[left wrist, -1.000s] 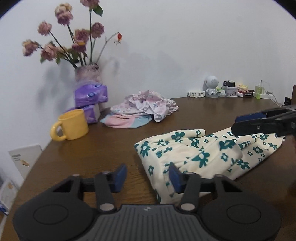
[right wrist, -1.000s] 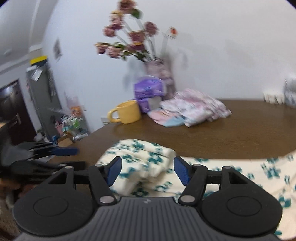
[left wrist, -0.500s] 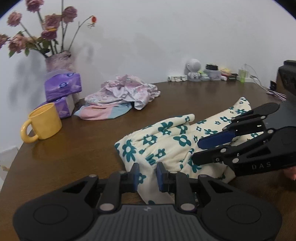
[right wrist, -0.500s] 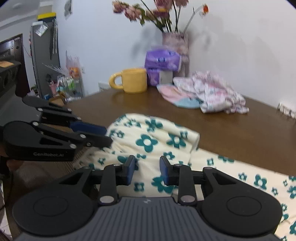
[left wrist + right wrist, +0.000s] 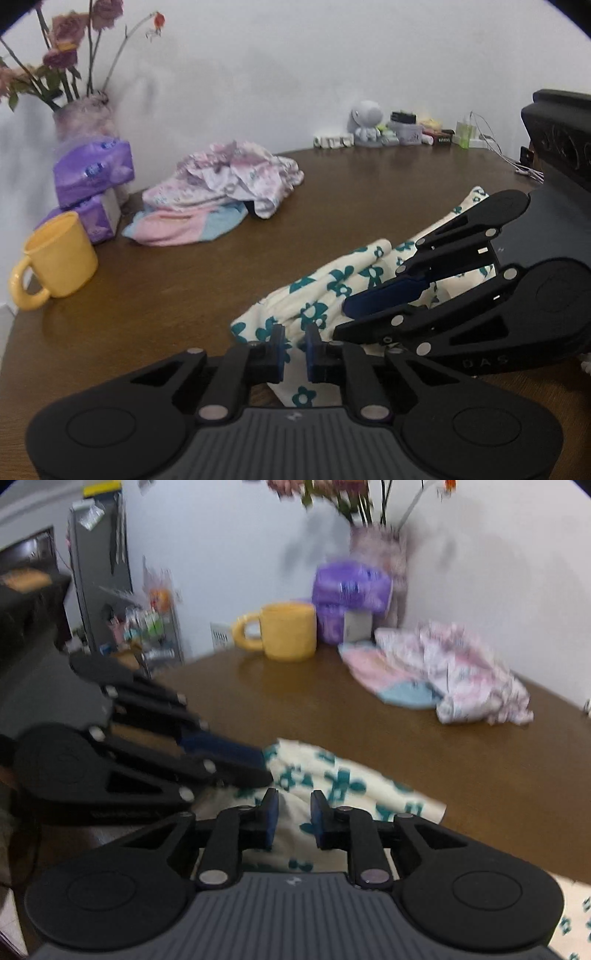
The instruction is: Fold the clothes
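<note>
Cream cloth (image 5: 325, 295) with teal flowers bunched at the near edge of the wooden table (image 5: 184, 295), right under both tools. Left gripper (image 5: 294, 349) low over its near corner, jaws closing, narrow gap, cloth between the blue pads; whether pressed yet, cannot tell. Right gripper (image 5: 293, 821) just beside, also closing, a fold of the same cloth rising between its pads (image 5: 271, 823), gap a bit wider, contact unclear through the blur. Seen from the left wrist, right gripper (image 5: 354, 314) lying across the cloth from the right, tips almost meeting the left one's. Seen from the right wrist, left gripper (image 5: 258, 768) coming in from the left, tips on the cloth's edge. Rest of the cloth trailing off to the right along the table. Farther back, well apart: yellow mug (image 5: 61, 258) at the left edge, purple tissue packs (image 5: 92, 171) stacked behind it, crumpled pink-and-blue clothes (image 5: 221, 192) heaped mid-table. Against the white wall, vase (image 5: 83, 118) with dried roses, and at the far right a row of small clutter with a little white figure (image 5: 365, 118).
</note>
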### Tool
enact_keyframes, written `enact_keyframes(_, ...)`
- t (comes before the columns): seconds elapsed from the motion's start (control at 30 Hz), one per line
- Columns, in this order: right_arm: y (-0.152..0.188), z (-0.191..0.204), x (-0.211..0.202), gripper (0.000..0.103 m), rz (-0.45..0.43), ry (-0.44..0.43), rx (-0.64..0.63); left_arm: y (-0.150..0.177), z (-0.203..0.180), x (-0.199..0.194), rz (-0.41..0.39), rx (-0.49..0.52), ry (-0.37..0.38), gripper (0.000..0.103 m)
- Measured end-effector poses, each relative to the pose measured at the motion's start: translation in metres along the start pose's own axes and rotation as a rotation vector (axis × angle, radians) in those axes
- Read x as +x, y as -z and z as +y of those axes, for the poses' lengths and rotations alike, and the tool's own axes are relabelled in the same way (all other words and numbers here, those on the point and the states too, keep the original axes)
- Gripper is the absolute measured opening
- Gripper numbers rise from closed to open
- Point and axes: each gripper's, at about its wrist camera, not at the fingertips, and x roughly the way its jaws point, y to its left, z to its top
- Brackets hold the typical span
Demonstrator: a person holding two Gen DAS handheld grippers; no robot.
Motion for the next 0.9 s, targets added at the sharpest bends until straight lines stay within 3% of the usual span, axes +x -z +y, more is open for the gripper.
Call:
enact_keyframes(0.33, 0.01, -0.005, 0.001, 0.018, 0.007, 0.011, 0.071, 0.0, -0.01, 0.005, -0.022, 0.1, -0.007, 0.006)
enact_keyframes(0.43, -0.002, -0.008, -0.007, 0.019, -0.023, 0.024, 0.094, -0.007, 0.006, -0.002, -0.044, 0.012, 0.004, 0.014)
enact_keyframes(0.53, -0.017, -0.015, -0.013, 0.019, -0.08, 0.047, 0.123, -0.014, 0.023, -0.004, -0.057, -0.087, 0.009, 0.014)
enact_keyframes(0.63, -0.026, -0.018, 0.001, 0.019, -0.069, 0.07, 0.137, -0.014, 0.033, 0.012, -0.013, -0.149, 0.034, 0.011)
enact_keyframes(0.8, -0.008, -0.021, 0.024, 0.018, 0.028, 0.093, 0.171, -0.002, 0.025, 0.024, 0.01, -0.103, 0.072, 0.007)
enact_keyframes(0.9, 0.004, -0.021, 0.023, 0.018, 0.016, 0.104, 0.181, 0.003, 0.021, 0.025, 0.002, -0.078, 0.075, 0.007)
